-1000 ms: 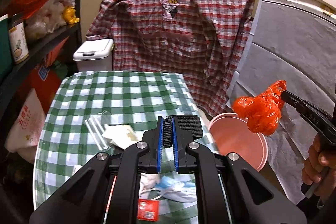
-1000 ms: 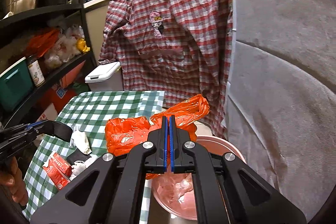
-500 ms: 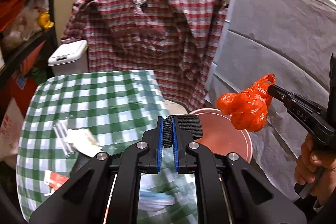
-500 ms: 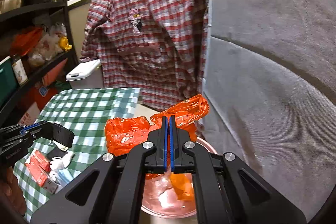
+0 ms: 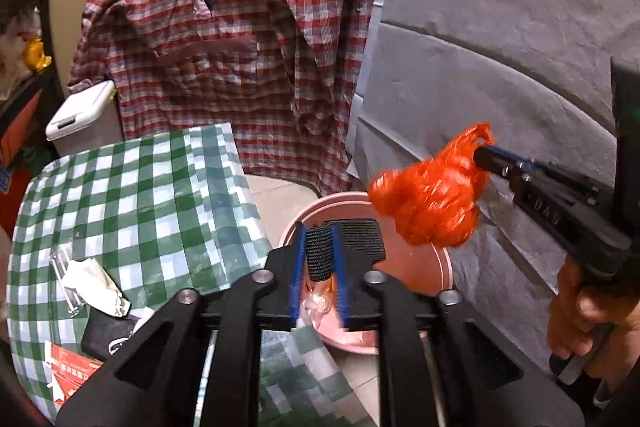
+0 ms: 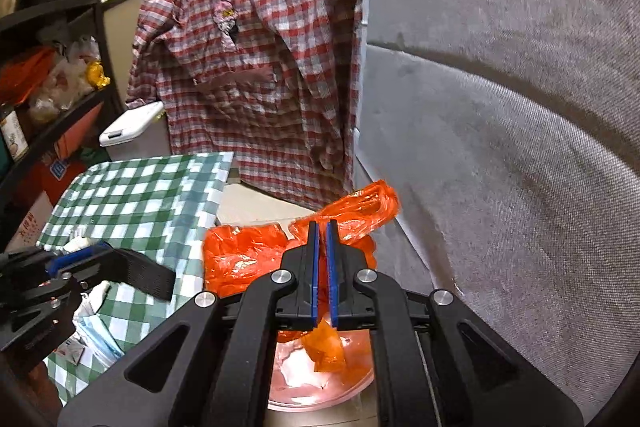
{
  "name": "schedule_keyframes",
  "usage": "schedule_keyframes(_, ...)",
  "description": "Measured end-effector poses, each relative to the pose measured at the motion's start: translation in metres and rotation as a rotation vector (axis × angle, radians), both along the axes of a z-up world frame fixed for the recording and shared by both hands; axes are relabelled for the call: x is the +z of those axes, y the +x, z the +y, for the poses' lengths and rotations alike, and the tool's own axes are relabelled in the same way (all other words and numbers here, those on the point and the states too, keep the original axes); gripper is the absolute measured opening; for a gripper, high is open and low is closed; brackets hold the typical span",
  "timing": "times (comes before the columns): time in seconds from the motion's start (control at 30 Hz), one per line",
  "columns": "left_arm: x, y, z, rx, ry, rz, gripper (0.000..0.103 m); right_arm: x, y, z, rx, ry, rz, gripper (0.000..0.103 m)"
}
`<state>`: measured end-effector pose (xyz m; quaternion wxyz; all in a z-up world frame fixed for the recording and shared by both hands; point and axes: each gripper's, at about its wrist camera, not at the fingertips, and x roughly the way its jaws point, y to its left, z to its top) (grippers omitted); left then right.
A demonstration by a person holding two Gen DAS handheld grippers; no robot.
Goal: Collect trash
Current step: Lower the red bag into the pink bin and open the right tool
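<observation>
Left gripper jaws just opened to a narrow gap; ribbed black elastic strap between them, grip unclear. Right gripper jaws just parted slightly around crinkled orange plastic bag, above round pink plastic bin. Beyond, green-checked tablecloth.

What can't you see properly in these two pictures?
- Inside the pink bin: left view, the left tongs and orange bag cover it.
- The orange bag: left view, blurred.
- Trash on the checked table: right view, cut off behind the left tongs.
</observation>
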<state>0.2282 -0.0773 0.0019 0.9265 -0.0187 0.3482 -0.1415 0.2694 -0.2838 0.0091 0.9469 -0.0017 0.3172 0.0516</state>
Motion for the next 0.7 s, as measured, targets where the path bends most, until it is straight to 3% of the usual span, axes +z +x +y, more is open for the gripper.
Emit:
schedule_keyframes(0.13, 0.005, 0.000, 0.003, 0.011, -0.037, -0.006, 0.023, 0.000, 0.001, -0.001, -0.003, 0.007, 0.003, 0.009)
schedule_keyframes(0.23, 0.006, 0.000, 0.007, 0.009, -0.056, -0.005, 0.023, 0.001, 0.000, -0.001, -0.005, 0.009, -0.005, 0.021)
schedule_keyframes(0.4, 0.011, 0.001, 0.011, 0.001, -0.079, -0.008, 0.023, 0.004, -0.002, 0.000, -0.007, 0.017, -0.014, 0.023)
schedule_keyframes(0.43, 0.010, 0.002, 0.010, -0.011, -0.093, 0.002, 0.026, 0.005, -0.002, 0.001, -0.006, 0.018, -0.016, 0.023)
schedule_keyframes(0.5, 0.008, 0.004, 0.007, -0.028, -0.100, 0.024, 0.046, 0.006, -0.004, 0.002, -0.007, 0.016, -0.021, 0.023)
schedule_keyframes(0.7, -0.001, 0.011, 0.004, -0.006, -0.078, 0.063, 0.048, 0.009, -0.009, 0.003, -0.004, 0.017, -0.022, 0.023)
